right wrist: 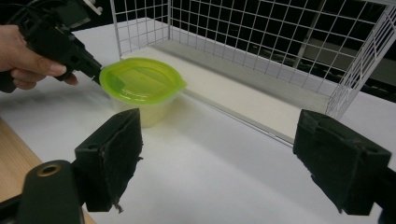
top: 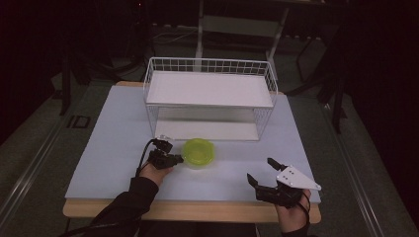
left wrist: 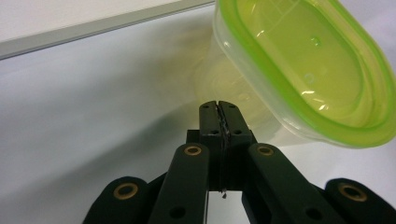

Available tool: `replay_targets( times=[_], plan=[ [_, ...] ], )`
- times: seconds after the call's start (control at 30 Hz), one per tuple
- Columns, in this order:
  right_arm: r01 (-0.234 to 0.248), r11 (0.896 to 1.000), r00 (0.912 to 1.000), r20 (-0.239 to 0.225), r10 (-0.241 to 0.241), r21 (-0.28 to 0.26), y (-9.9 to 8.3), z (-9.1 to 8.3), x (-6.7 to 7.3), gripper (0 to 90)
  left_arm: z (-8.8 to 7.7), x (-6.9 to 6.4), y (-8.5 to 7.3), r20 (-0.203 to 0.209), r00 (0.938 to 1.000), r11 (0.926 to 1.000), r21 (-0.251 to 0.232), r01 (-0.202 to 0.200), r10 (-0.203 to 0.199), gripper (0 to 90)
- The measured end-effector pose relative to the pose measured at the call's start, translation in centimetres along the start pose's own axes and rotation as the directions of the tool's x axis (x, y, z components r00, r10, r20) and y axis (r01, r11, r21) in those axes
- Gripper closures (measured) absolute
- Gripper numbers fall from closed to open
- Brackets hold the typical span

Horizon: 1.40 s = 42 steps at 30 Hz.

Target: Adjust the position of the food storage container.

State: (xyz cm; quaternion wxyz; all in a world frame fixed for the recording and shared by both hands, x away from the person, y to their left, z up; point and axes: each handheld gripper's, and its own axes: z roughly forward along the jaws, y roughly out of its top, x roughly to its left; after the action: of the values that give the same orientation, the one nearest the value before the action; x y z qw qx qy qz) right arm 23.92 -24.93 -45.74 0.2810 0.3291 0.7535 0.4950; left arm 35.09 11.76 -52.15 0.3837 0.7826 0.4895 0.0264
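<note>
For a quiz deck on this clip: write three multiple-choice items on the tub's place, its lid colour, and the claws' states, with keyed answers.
1. Where does the clear plastic tub with the lime-green lid stand?
A on the rack's top shelf
B on the white tabletop, in front of the white wire shelf rack
C on the floor

2. Its lid colour?
A red
B blue
C lime green

3. The claws?
A left claw shut, right claw open
B both open
C both shut

B: it sits before the rack.
C: the lid is lime green.
A: left jaws meet, right jaws gape.
</note>
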Motion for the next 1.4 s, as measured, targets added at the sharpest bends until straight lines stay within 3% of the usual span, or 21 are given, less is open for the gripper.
replay_targets(
  times=[0.27, 0.5, 1.0, 1.13, 1.23, 1.4],
  plan=[
    [-0.001, 1.000, 1.0000, -0.003, 0.001, 0.001, 0.0, -0.1, 0.0, 15.6, 1.2, -1.3, 1.0, 0.012, 0.9999, 0.9998, 0.015, -0.008, 0.008, 90.0],
    [-0.003, 1.000, 1.0000, -0.004, 0.003, 0.005, -0.1, -0.1, -0.1, 15.6, 3.0, -2.9, 1.2, 0.060, 0.9981, 0.9995, 0.031, -0.010, 0.008, 90.0],
    [0.000, 1.000, 0.9999, -0.011, 0.000, 0.015, -0.1, 0.0, 0.0, 15.6, 4.1, -3.1, 2.2, 0.066, 0.9978, 0.9998, 0.019, -0.001, 0.000, 87.8],
    [0.000, 1.000, 0.9999, -0.012, 0.000, 0.014, -0.1, 0.0, -0.1, 15.6, 3.3, -2.9, 1.7, 0.013, 0.9999, 0.9998, 0.017, -0.010, 0.010, 80.2],
    [0.002, 1.000, 0.9999, -0.013, -0.002, 0.017, -0.1, 0.0, 0.0, 15.7, 2.1, -2.8, 1.4, 0.003, 0.9996, 0.9994, 0.020, -0.027, 0.027, 76.9],
    [0.007, 1.000, 0.9999, -0.009, -0.007, 0.023, -0.1, 0.1, 0.0, 15.7, -0.8, -2.5, 1.0, 0.023, 0.9975, 0.9977, -0.006, -0.067, 0.067, 67.4]
  ],
)
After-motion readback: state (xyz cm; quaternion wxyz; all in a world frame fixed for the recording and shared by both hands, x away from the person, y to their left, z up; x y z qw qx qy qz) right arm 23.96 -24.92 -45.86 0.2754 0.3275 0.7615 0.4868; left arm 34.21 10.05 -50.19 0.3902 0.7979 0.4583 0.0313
